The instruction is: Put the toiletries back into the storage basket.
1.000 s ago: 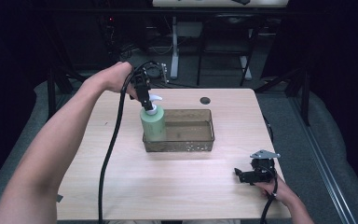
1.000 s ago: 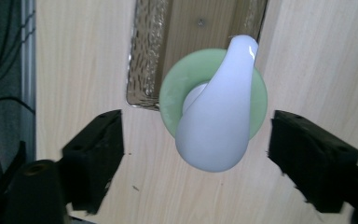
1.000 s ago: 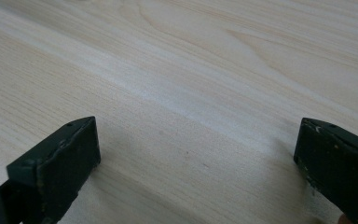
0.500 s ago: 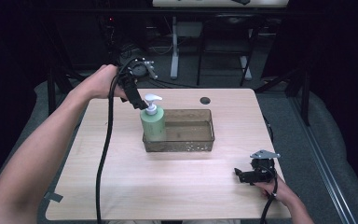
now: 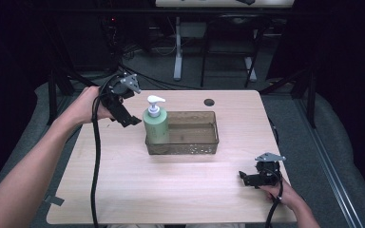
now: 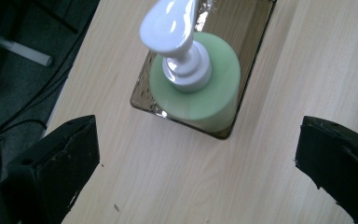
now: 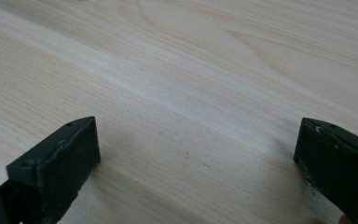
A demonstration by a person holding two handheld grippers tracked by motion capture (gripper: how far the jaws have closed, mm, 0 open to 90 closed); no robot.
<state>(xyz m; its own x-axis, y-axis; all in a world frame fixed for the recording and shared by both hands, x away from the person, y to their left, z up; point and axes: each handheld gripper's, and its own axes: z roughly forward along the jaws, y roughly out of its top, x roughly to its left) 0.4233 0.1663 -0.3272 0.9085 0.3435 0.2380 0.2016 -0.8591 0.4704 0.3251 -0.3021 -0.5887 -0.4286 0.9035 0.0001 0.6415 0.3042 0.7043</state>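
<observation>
A green soap bottle (image 5: 156, 127) with a white pump (image 5: 154, 104) stands upright in the left end of a clear brownish tray (image 5: 190, 148). My left gripper (image 5: 129, 121) hovers just left of the bottle, apart from it. Its jaws have just been opening and stand wide, with nothing between them. In the left gripper view the bottle (image 6: 205, 95) and its pump (image 6: 175, 28) lie ahead of the gripper (image 6: 198, 135), in the tray's (image 6: 257, 56) end. My right gripper (image 5: 244, 177) rests low at the table's front right. In the right gripper view the gripper (image 7: 196, 135) is open over bare wood.
The wooden table (image 5: 171, 190) has a round cable hole (image 5: 209, 102) behind the tray. A strip of tape (image 5: 56, 200) hangs at the front left edge. A black cable (image 5: 95, 180) trails from the left gripper across the table's left side.
My left gripper has let go of the bottle's pump and drawn back to the left, away from it. The bottle stays upright in the tray. The right gripper has kept still.
</observation>
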